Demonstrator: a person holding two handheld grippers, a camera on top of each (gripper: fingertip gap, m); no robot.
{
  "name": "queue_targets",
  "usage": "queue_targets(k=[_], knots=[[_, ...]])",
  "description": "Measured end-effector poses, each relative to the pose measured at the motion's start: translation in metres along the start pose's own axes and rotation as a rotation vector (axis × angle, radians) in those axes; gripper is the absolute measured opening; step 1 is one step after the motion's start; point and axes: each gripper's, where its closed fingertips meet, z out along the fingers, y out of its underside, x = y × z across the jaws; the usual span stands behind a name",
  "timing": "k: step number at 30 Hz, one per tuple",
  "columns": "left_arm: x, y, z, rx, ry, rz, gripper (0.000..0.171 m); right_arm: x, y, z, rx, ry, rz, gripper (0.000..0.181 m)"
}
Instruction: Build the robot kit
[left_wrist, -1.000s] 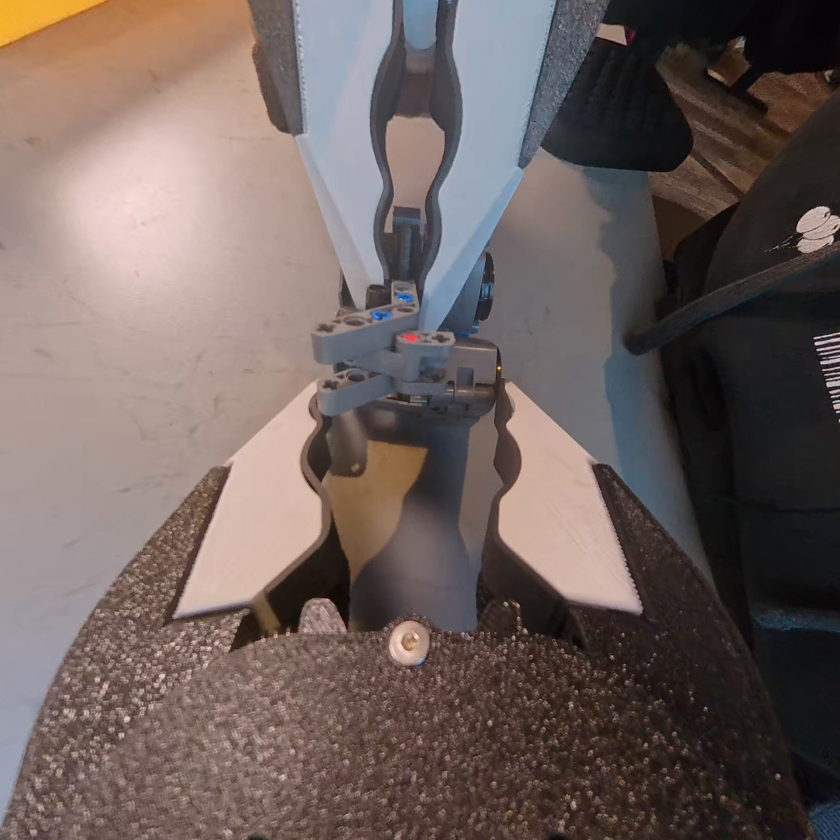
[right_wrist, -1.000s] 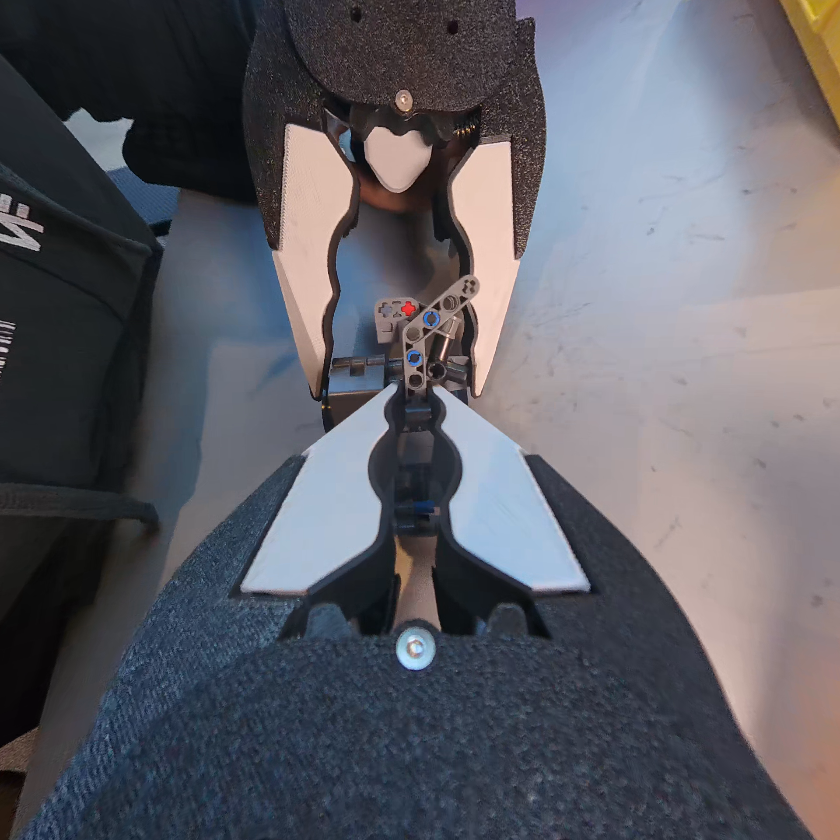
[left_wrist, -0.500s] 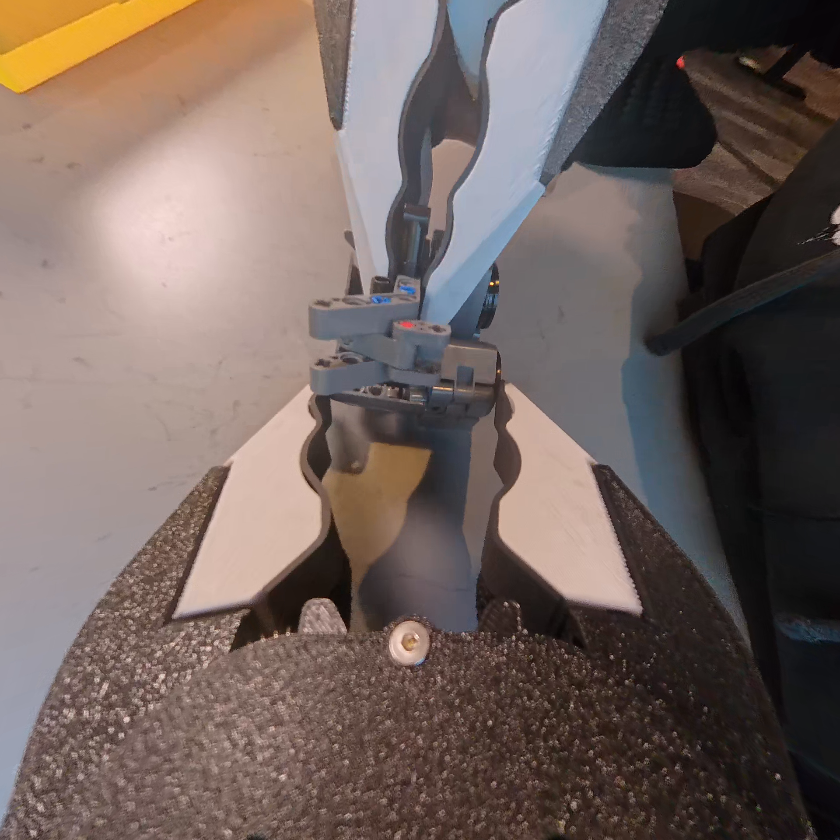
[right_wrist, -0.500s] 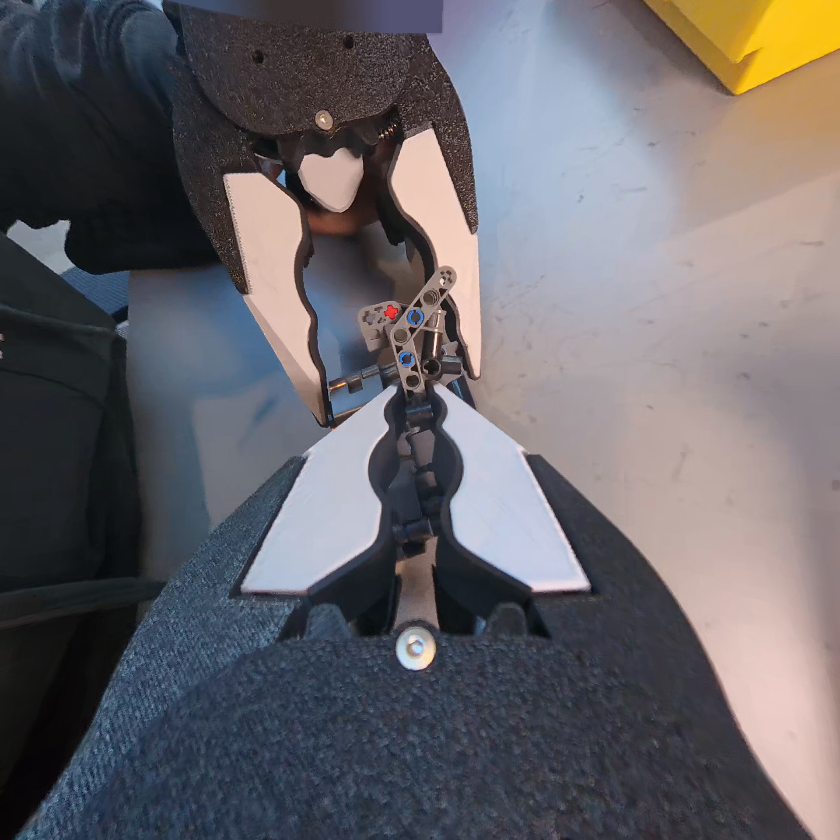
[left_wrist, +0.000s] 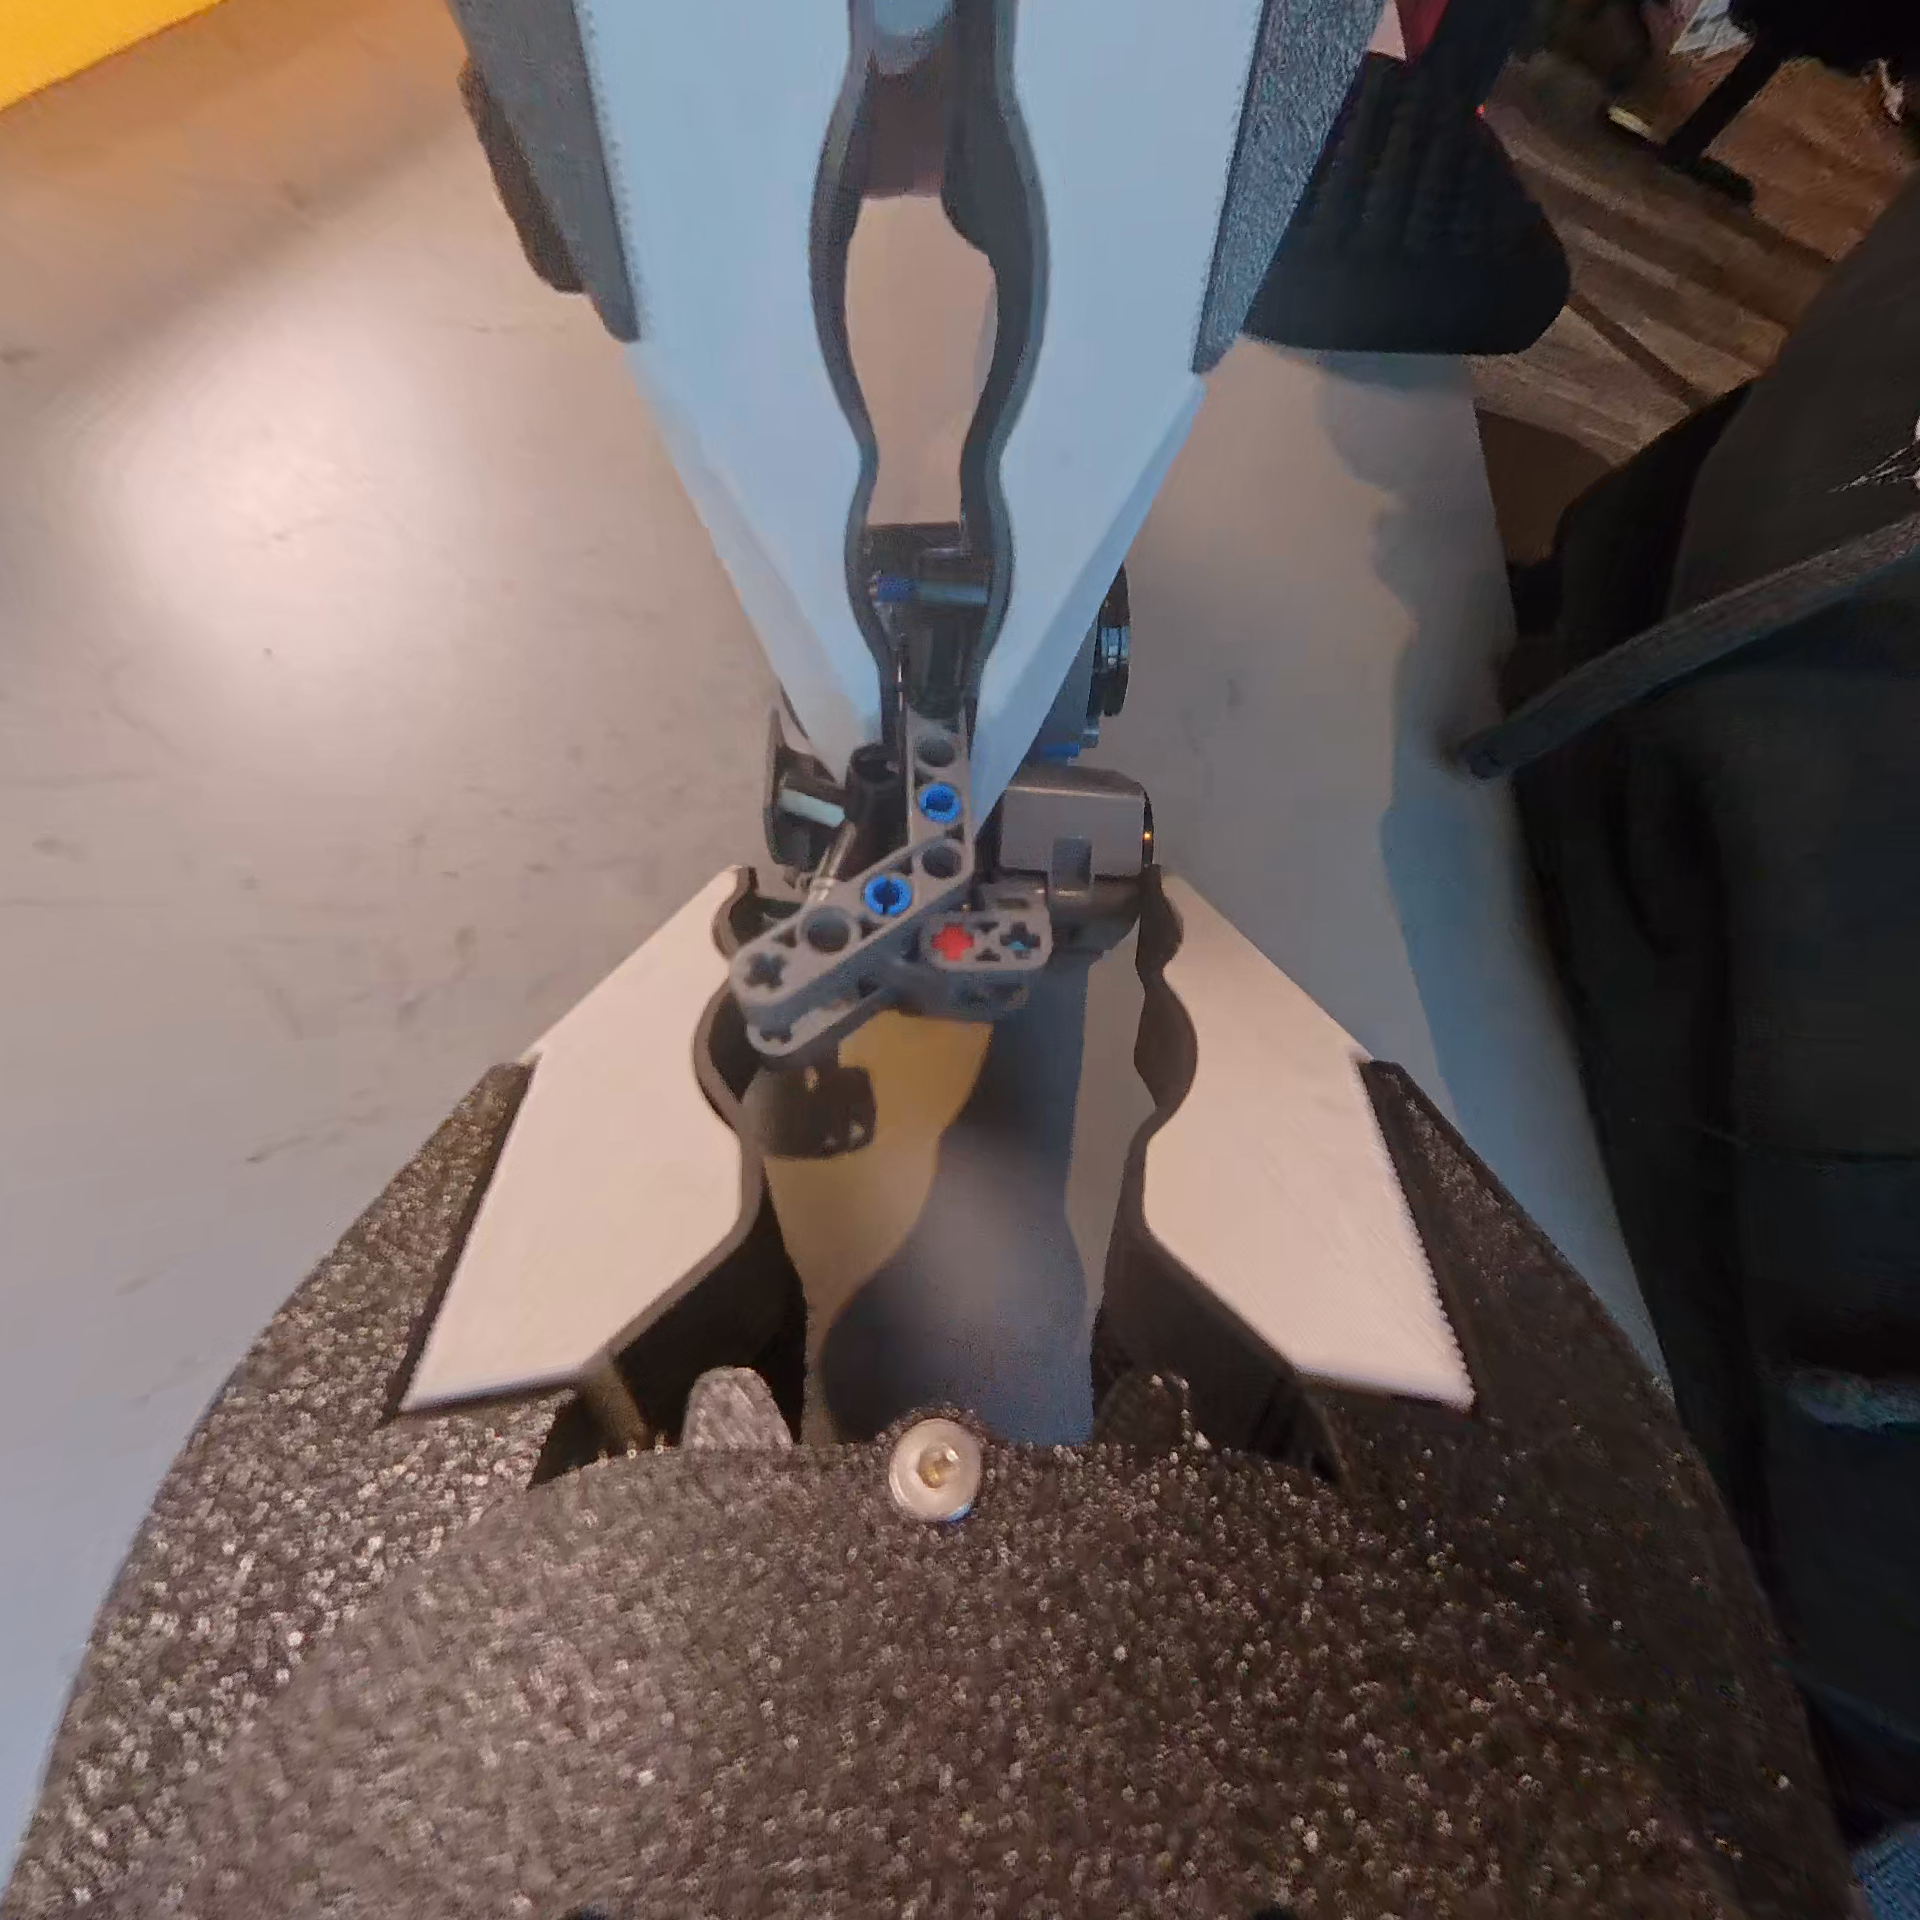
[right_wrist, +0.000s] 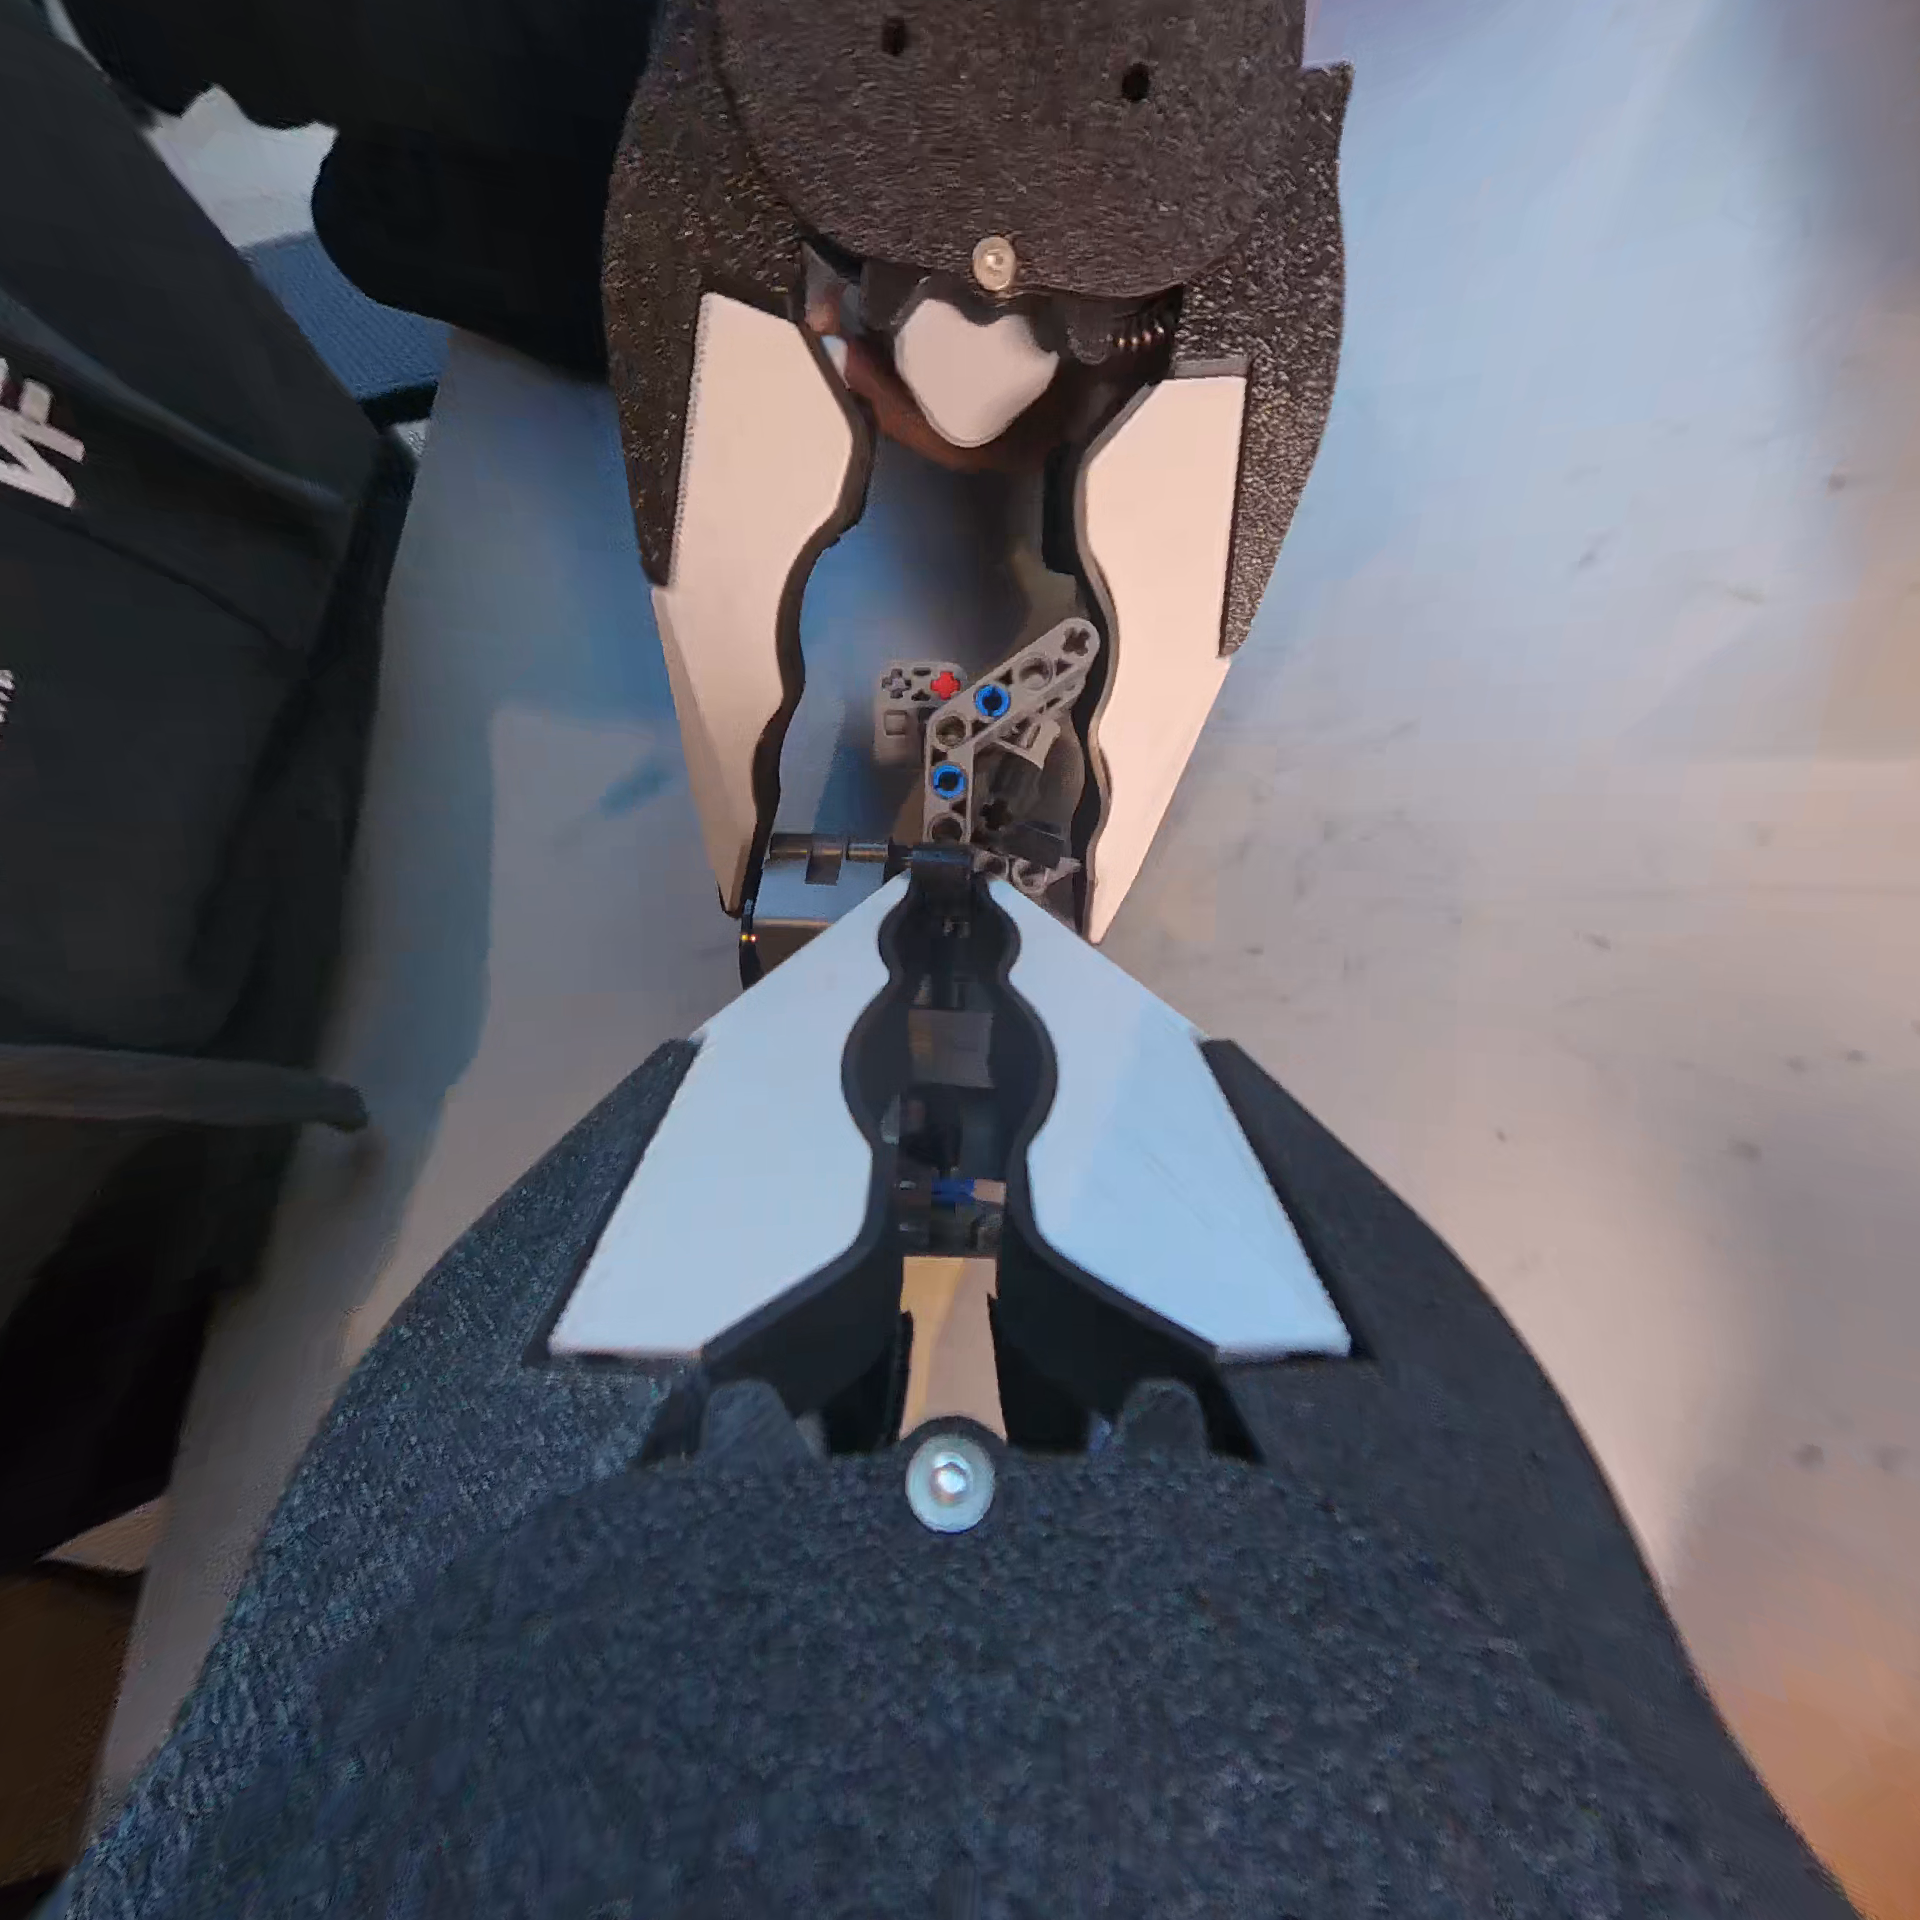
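Grey toy-brick assembly (left_wrist: 914, 914) pinched by right claw (right_wrist: 940, 883); left claw (left_wrist: 940, 904) spread around it, above bench (left_wrist: 312, 623).

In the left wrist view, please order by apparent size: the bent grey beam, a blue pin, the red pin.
1. Bent grey beam, clearly largest.
2. Blue pin and red pin: they look about alike, so unranked.

The right gripper (left_wrist: 930, 717) is cut off by the top edge; its fingertips hide part of the grey brick assembly (left_wrist: 914, 914). The black bag (right_wrist: 135, 675) leaves the left edge.
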Motion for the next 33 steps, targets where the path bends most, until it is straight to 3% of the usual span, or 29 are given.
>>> queue_targets(k=[3,8,11,20,24,28,31,33], knots=[[-0.004,0.0,-0.003,0.009,-0.008,-0.02,0.072,0.005,-0.002,0.001,0.003,0.005,0.055,0.006],[-0.006,-0.002,-0.004,0.023,-0.007,-0.05,0.073,0.008,0.004,-0.005,0.209,-0.056,0.262,0.008],[-0.008,-0.002,-0.006,0.031,-0.005,-0.066,0.073,0.006,0.012,-0.006,0.255,-0.072,0.319,0.004],[-0.007,-0.002,-0.003,0.023,-0.01,-0.064,0.072,0.01,0.011,-0.005,0.136,0.017,0.231,0.0],[-0.006,-0.002,-0.003,0.023,-0.007,-0.064,0.072,0.01,0.011,-0.006,0.131,-0.004,0.218,0.017],[-0.005,-0.002,-0.004,0.025,0.008,-0.07,0.073,0.01,0.007,-0.008,0.137,-0.023,0.202,0.02],[-0.004,-0.003,-0.003,0.026,0.007,-0.074,0.073,0.004,-0.002,-0.014,0.182,-0.121,0.248,0.026],[-0.004,-0.004,-0.002,0.029,0.009,-0.077,0.073,0.004,0.0,-0.008,0.153,-0.108,0.251,0.018]])
